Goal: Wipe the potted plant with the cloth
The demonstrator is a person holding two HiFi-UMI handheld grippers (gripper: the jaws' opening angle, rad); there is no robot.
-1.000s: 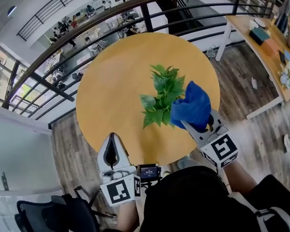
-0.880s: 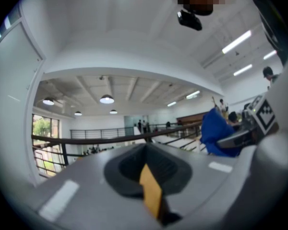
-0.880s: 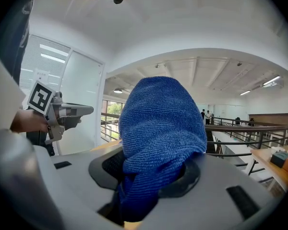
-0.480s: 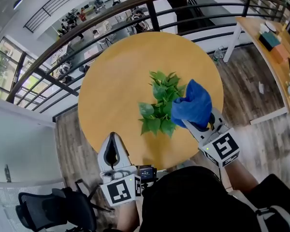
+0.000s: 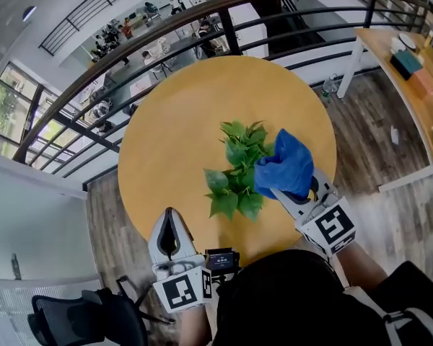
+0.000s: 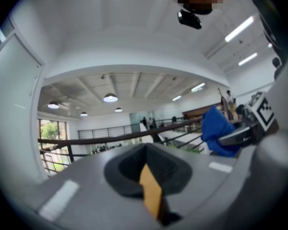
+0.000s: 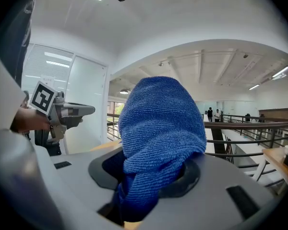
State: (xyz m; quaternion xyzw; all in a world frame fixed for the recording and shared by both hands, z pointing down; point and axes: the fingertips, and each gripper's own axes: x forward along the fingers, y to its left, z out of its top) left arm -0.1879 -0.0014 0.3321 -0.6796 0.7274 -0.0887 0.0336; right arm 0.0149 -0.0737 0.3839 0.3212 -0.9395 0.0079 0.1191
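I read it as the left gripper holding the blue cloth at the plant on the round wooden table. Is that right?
Not quite. The right gripper, not the left, holds the blue cloth at the plant on the round wooden table. The right gripper view shows the cloth clamped in its jaws. The left gripper is shut and empty.

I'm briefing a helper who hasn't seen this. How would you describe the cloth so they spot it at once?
Find the round orange table, with a green leafy plant near its middle. At the plant's right side, bunched in the right gripper, is the cloth: the only bright blue thing there.
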